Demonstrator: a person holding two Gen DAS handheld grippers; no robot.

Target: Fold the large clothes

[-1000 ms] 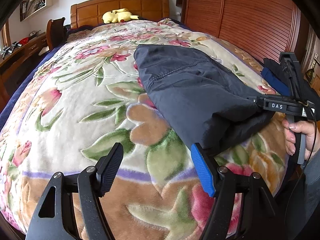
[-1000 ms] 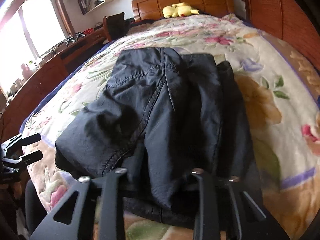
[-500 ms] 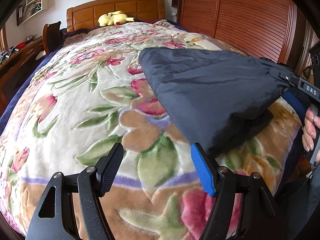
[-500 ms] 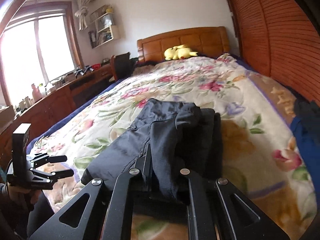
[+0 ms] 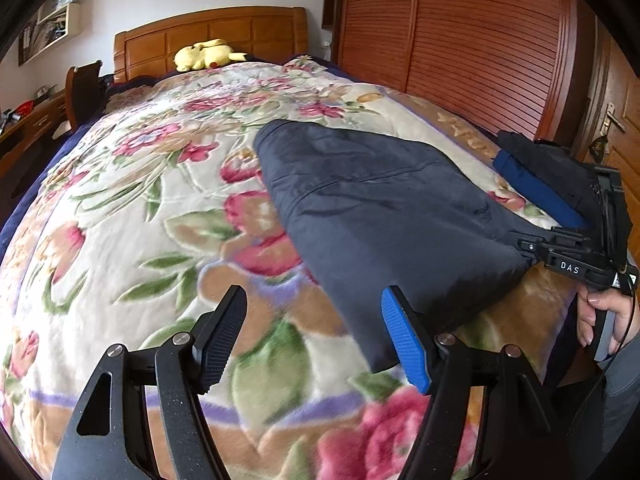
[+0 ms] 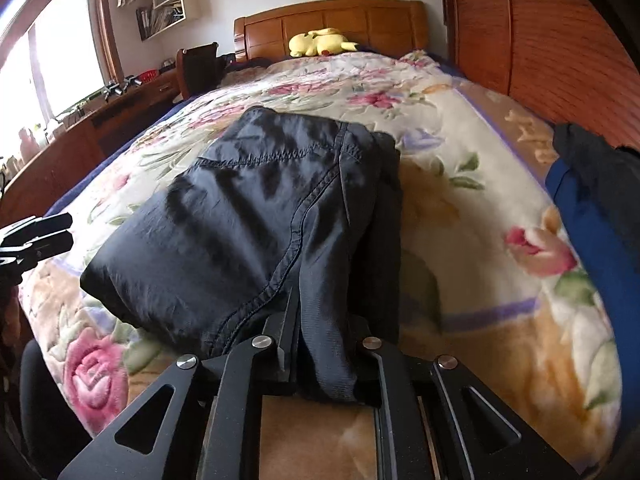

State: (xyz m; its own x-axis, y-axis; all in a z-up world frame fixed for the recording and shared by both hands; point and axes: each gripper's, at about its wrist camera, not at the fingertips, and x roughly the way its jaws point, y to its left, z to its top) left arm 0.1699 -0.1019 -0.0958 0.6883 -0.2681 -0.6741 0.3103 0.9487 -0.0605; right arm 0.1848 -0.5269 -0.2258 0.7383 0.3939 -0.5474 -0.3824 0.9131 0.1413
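The right gripper [image 6: 320, 344] pinches the near edge of the dark folded garment [image 6: 256, 216], its jaws having just eased slightly around the cloth. The left gripper [image 5: 312, 340] hangs wide with nothing between its fingers, the garment just ahead to its right on the floral blanket [image 5: 132, 208]. Beyond lies a yellow plush toy [image 6: 320, 42] by the headboard [image 6: 352, 20].

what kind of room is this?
A home bedroom, most likely: a bed with a wooden headboard and floral blanket, a yellow plush toy by the headboard, and a slatted wooden wardrobe alongside.
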